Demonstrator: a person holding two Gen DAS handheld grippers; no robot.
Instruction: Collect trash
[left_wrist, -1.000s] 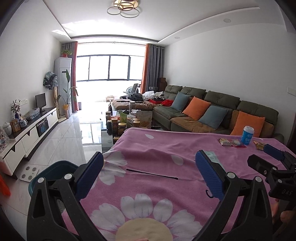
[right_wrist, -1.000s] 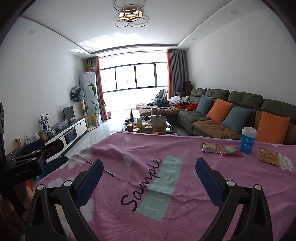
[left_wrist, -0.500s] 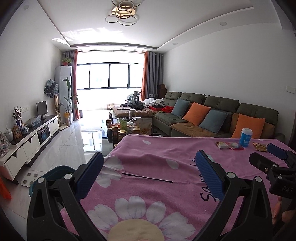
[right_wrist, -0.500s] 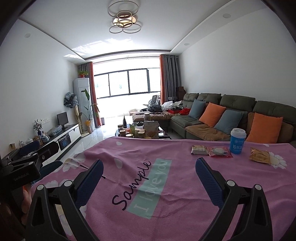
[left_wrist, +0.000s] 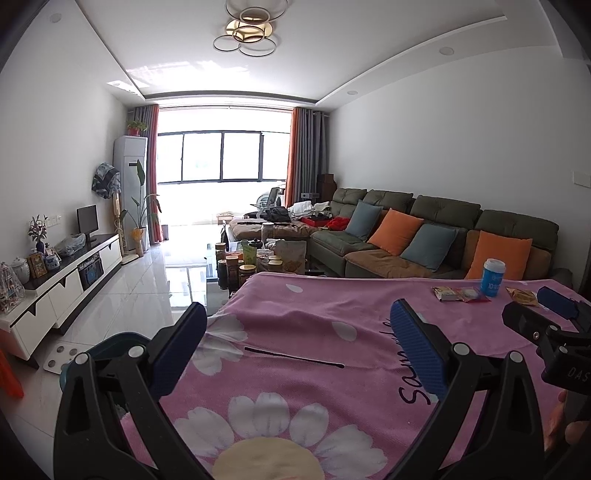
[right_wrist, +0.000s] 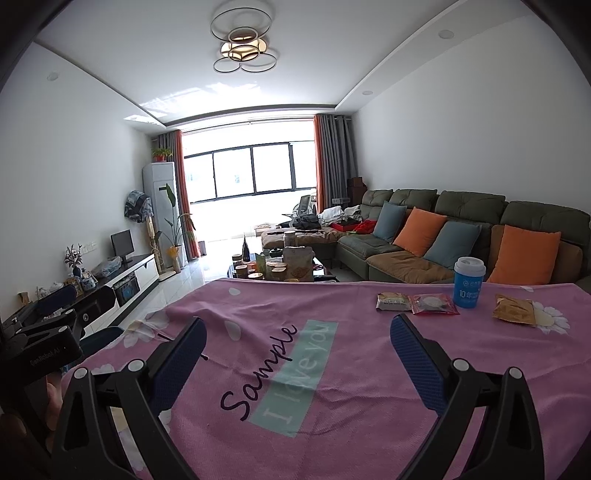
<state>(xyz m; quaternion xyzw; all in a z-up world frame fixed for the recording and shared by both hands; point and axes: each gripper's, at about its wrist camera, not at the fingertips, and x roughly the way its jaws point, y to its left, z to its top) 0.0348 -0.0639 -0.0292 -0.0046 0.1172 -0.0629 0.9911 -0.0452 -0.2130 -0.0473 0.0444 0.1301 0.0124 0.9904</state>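
On the pink flowered cloth (right_wrist: 332, 306) at the far right lie a tan snack packet (right_wrist: 393, 301), a red packet (right_wrist: 434, 304), a blue paper cup (right_wrist: 468, 282) standing upright and a brown packet (right_wrist: 514, 310). They also show small in the left wrist view, where the cup (left_wrist: 492, 277) stands among them. My right gripper (right_wrist: 297, 345) is open and empty, well short of them. My left gripper (left_wrist: 295, 330) is open and empty over the cloth's left part. A teal bin (left_wrist: 110, 343) sits on the floor left of the table.
A thin black stick (left_wrist: 293, 357) lies on the cloth. A coffee table with jars (left_wrist: 255, 258) stands beyond the table's far edge. A sofa with cushions (right_wrist: 461, 236) runs along the right wall. A TV cabinet (left_wrist: 55, 280) lines the left wall.
Both views have tilted upward a little, so the table sits lower in frame. Both grippers stay open and empty.
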